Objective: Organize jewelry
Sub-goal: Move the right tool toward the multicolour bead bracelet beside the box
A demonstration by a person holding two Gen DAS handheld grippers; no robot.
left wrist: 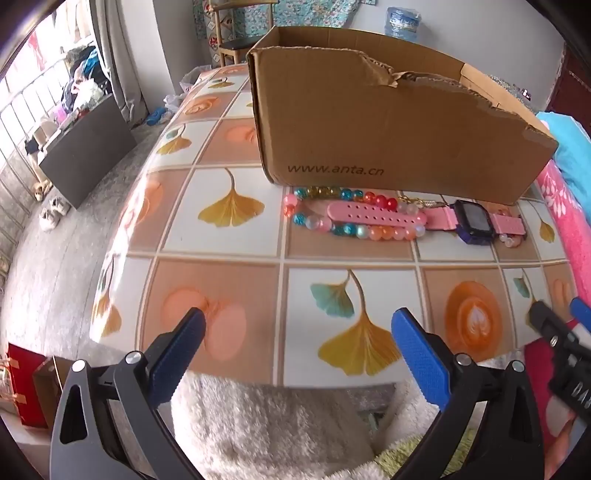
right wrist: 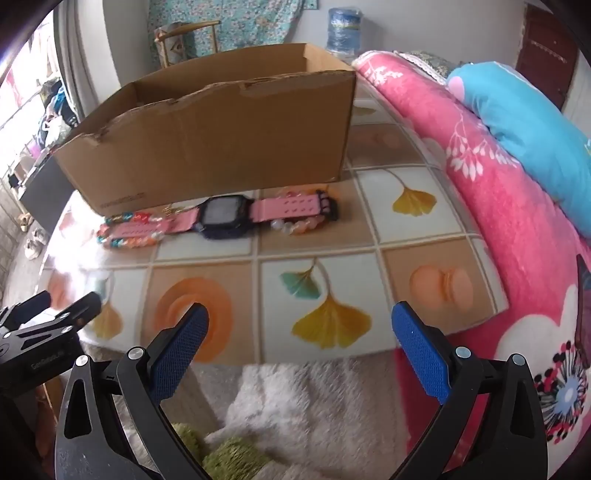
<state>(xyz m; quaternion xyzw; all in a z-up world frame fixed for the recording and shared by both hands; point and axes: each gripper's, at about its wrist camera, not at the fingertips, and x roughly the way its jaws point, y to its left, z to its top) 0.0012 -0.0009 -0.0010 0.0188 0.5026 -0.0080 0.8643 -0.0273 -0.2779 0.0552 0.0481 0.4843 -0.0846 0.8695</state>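
Note:
A pink-strapped watch [left wrist: 469,219] with a dark square face lies on the tiled tabletop just in front of an open cardboard box [left wrist: 388,133]. A bracelet of coloured beads [left wrist: 325,221] circles the watch's left strap. In the right wrist view the watch [right wrist: 225,216] and the beads [right wrist: 125,236] lie below the box [right wrist: 221,147], with pale beads [right wrist: 299,225] by the right strap. My left gripper [left wrist: 297,328] hangs open over the near table edge, nothing between its blue pads. My right gripper [right wrist: 299,325] is open too, equally far from the jewelry.
A pink flowered blanket [right wrist: 498,221] and a blue cushion [right wrist: 535,122] border the table on the right. White fluffy cloth [left wrist: 266,424] lies below the near edge. The floor with shoes [left wrist: 51,214] drops off to the left. A water jug [right wrist: 345,33] stands behind the box.

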